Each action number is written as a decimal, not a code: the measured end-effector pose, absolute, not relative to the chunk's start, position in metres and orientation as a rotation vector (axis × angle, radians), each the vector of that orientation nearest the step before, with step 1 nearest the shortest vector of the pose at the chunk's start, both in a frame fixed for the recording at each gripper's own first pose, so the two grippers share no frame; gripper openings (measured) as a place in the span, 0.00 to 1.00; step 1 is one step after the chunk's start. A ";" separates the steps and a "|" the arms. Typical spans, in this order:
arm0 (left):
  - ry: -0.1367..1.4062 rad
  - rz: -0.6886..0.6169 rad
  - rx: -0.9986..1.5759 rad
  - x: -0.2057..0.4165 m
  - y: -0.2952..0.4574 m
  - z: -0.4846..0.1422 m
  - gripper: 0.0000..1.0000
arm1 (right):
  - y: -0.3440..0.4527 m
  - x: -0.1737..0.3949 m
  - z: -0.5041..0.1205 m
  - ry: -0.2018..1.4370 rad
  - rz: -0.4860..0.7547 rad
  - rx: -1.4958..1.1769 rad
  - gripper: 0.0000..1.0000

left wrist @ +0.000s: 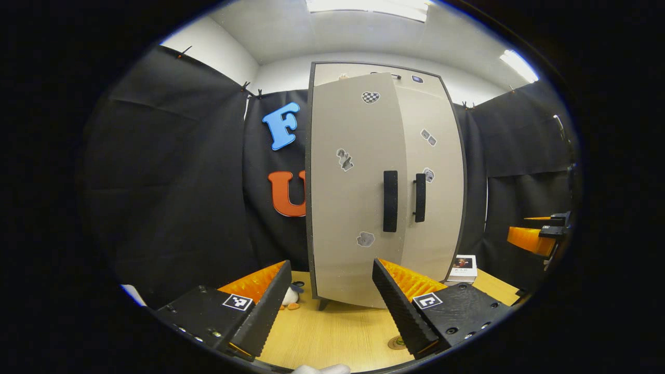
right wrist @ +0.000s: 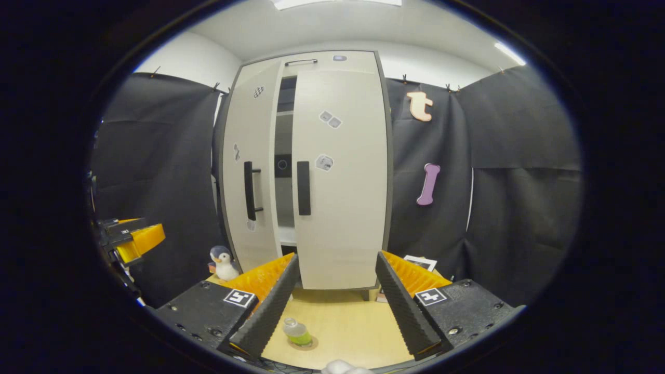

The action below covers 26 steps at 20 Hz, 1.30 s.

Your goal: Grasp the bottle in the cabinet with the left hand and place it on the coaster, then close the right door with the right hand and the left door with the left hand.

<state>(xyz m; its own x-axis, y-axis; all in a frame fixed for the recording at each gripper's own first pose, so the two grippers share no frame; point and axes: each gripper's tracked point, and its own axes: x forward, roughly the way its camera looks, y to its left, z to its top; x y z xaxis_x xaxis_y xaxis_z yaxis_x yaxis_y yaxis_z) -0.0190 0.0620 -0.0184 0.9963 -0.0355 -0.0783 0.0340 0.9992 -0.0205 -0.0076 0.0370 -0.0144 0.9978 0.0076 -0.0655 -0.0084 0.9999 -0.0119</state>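
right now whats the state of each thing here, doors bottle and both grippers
left door: ajar, gap beside it
right door: nearly closed
bottle: upright on the coaster, capped
left gripper: open, empty
right gripper: open, empty

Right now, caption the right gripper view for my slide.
Open right gripper faces the cabinet, left door ajar; bottle on coaster.

Clear bottle [right wrist: 297, 332] of green liquid upright on the coaster [right wrist: 306, 344]; left door [right wrist: 250, 171] ajar; right door [right wrist: 340, 176] nearly shut.
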 end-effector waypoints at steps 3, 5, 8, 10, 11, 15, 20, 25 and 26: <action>0.076 -0.033 -0.009 -0.018 0.062 -0.020 0.96 | 0.035 -0.008 -0.016 0.066 0.002 -0.009 0.97; 0.087 -0.038 -0.017 -0.017 0.060 -0.023 0.96 | 0.035 -0.008 -0.016 0.067 0.001 -0.009 0.97; 0.089 -0.036 -0.021 -0.017 0.060 -0.024 0.96 | 0.036 -0.009 -0.015 0.067 0.001 -0.018 0.97; 0.090 -0.038 -0.023 -0.017 0.059 -0.025 0.96 | 0.037 -0.009 -0.017 0.068 0.003 -0.015 0.97; 0.091 -0.039 -0.022 -0.016 0.058 -0.026 0.96 | 0.038 -0.009 -0.018 0.071 0.006 -0.013 0.97; 0.096 -0.046 -0.026 -0.015 0.054 -0.027 0.96 | 0.038 -0.009 -0.018 0.073 0.009 -0.011 0.97; 0.092 -0.051 -0.020 -0.015 0.051 -0.025 0.96 | 0.034 -0.010 -0.014 0.063 0.002 -0.007 0.97; 0.095 -0.051 -0.018 -0.013 0.049 -0.025 0.96 | 0.032 -0.009 -0.013 0.061 0.001 -0.006 0.94; 0.094 -0.049 -0.015 -0.013 0.049 -0.025 0.96 | 0.033 -0.009 -0.011 0.059 0.001 -0.007 0.94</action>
